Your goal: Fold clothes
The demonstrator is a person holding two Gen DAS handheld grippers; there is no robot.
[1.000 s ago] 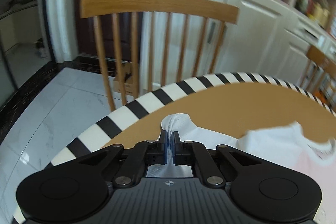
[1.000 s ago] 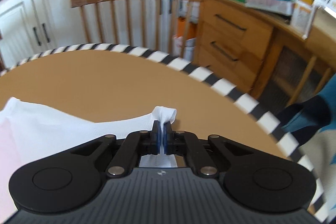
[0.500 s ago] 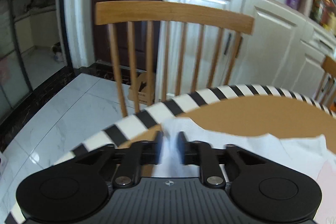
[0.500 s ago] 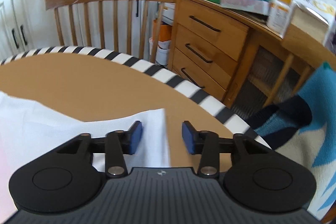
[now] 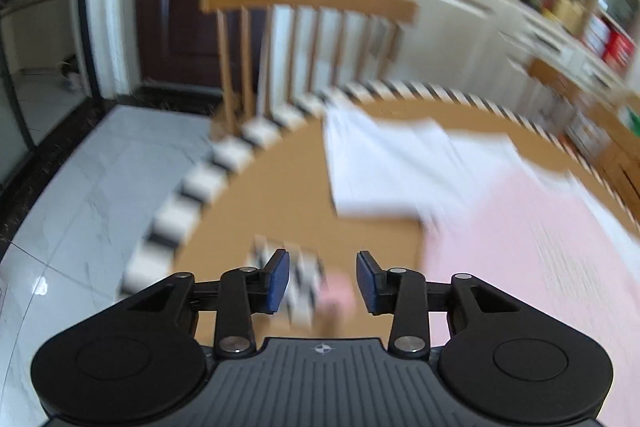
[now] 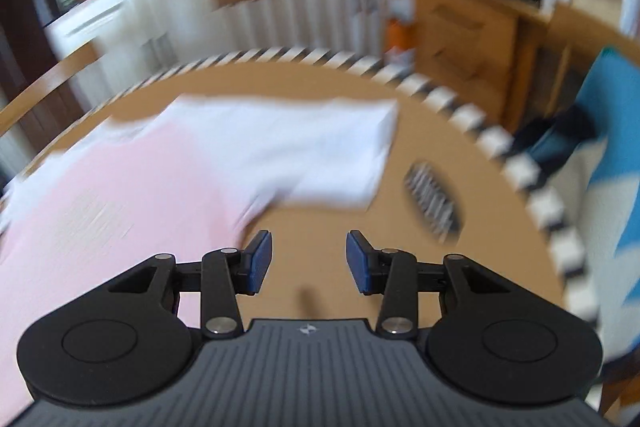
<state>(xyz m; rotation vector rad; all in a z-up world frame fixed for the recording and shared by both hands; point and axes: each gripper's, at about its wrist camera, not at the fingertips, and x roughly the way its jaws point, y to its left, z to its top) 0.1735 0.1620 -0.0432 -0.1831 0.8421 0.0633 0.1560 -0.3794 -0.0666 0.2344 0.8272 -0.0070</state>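
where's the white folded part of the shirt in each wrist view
Left wrist: the white folded part lies mid-frame, right of centre, on the table, far beyond the left gripper, whose jaws are opening on nothing.
Right wrist: the white folded part lies at centre, above the open right gripper.
Shared landmark: the table's striped rim.

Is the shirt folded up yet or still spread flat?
Partly folded: the shirt has its white end doubled over the pink part, which lies flat on the table.
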